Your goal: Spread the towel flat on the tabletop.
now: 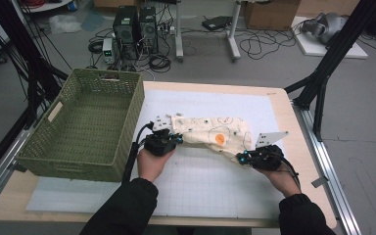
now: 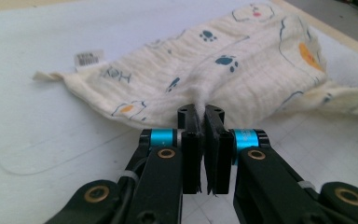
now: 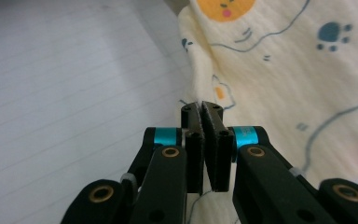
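Cables clutter the floor beyond a worktop (image 1: 293,147) where, from nine o'clock, sit a green basket (image 1: 85,127), the left gripper (image 1: 177,140) and right gripper (image 1: 241,157), fingers pinching the cream cloth (image 1: 210,131) at centre.

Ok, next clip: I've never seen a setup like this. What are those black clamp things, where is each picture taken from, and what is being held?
A person holds a hand-held two-jaw gripper in each hand. The high view looks down from above the table; the other two cameras ride on the grippers, looking along their black jaws. On the white gridded mat lies a cream cloth printed with paw marks and orange faces; a woven green basket stands at the left. The left gripper is shut on a pinch of the cloth's edge; the right gripper is shut on its other end.
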The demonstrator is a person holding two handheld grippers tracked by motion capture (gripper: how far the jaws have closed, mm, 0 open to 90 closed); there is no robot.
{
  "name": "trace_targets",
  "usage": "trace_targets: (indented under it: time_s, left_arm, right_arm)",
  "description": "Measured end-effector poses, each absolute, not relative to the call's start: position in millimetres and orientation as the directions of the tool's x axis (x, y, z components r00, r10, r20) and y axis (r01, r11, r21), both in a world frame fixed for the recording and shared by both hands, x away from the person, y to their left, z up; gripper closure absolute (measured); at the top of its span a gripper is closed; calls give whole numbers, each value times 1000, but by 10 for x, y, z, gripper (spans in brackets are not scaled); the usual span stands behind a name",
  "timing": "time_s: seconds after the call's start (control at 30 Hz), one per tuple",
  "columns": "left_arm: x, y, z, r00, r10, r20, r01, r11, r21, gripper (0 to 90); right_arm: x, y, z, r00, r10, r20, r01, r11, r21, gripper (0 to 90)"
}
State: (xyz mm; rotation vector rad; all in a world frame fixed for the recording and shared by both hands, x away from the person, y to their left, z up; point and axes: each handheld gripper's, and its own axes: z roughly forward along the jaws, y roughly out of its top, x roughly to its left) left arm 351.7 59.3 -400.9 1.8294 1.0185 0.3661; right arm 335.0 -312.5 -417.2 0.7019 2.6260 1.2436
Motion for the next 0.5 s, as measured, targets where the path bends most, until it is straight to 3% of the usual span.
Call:
trace_targets:
  time_s: [0.2,0.37,0.5]
  left_arm:
    - [3600,662,-3856,564,807,-175,472,-142,870,856]
    - [3810,553,-4071,518,832,-199,544,-140,828,854]
    - [3911,469,-4263,516,840,-168,576,-196,793,840]
  right_arm:
    - [3249,-3254,-4022,-889,455,52,315,523,792,876]
    - [3332,-3264,-4101,-878,473,77,351,524,776,876]
    - [3353,-3191,-4220,-883,461,86,363,557,747,874]
